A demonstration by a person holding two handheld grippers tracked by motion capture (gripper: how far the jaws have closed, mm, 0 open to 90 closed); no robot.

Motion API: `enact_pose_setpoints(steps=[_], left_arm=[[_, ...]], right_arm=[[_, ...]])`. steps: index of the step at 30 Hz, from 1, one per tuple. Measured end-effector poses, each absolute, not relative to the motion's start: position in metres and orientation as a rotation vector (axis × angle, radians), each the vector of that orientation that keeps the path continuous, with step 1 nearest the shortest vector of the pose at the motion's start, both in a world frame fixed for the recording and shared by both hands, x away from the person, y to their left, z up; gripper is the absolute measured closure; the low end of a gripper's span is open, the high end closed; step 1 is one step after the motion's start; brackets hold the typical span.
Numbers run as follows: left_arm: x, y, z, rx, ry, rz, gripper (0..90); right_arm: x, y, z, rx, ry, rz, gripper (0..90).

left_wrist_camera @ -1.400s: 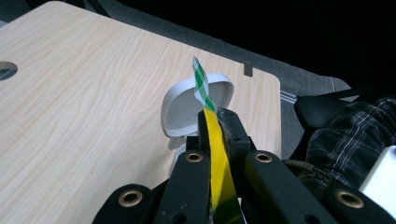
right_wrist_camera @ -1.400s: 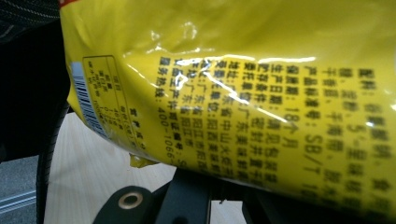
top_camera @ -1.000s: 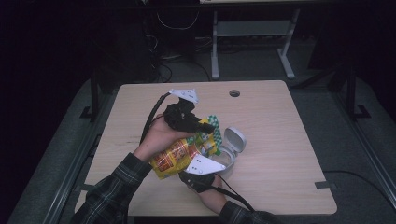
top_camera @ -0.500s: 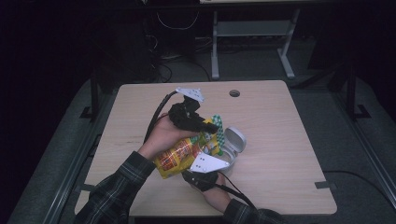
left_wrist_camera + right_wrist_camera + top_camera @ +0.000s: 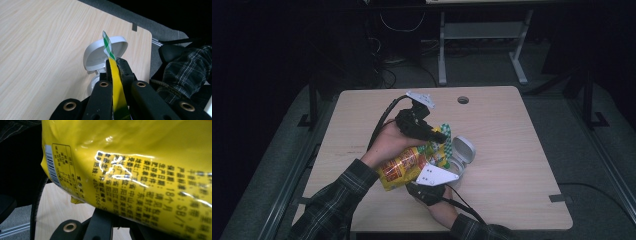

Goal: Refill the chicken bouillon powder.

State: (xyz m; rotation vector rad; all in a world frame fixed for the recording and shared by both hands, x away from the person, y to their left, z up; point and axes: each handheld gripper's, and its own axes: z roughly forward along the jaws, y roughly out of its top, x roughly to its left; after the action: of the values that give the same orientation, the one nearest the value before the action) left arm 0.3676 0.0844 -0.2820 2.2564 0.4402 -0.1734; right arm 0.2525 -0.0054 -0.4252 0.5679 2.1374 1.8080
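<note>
- In the right gripper view, the yellow snack bag (image 5: 140, 170) runs past the top, right and bottom edges; its full outline cannot be told.
- The right gripper's (image 5: 117, 220) jaw tips are hidden behind that bag; the barcode print is too small to read.
- In the left gripper view, the white lidded container (image 5: 100, 56) is largely hidden behind the left gripper (image 5: 113, 67) and the bag's edge; its contents cannot be told.
- In the high view, the bag's front printing is too small to read.
- The plaid sleeve (image 5: 332, 205) is cut by the bottom edge.
</note>
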Motion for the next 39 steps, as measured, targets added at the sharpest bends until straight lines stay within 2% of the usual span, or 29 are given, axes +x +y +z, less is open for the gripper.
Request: enact_pose_setpoints(steps=[11, 39], left_arm=[[0.3734, 0.0801, -0.2863, 2.297, 0.446, -0.196, 89.6], [0.371, 0.0811, -0.2874, 2.281, 0.472, -0.182, 89.1]], right_arm=[[0.2522, -0.0055, -0.4259, 0.571, 2.133, 1.813, 89.9], [0.2543, -0.0067, -0.4281, 0.574, 2.138, 1.836, 89.9]])
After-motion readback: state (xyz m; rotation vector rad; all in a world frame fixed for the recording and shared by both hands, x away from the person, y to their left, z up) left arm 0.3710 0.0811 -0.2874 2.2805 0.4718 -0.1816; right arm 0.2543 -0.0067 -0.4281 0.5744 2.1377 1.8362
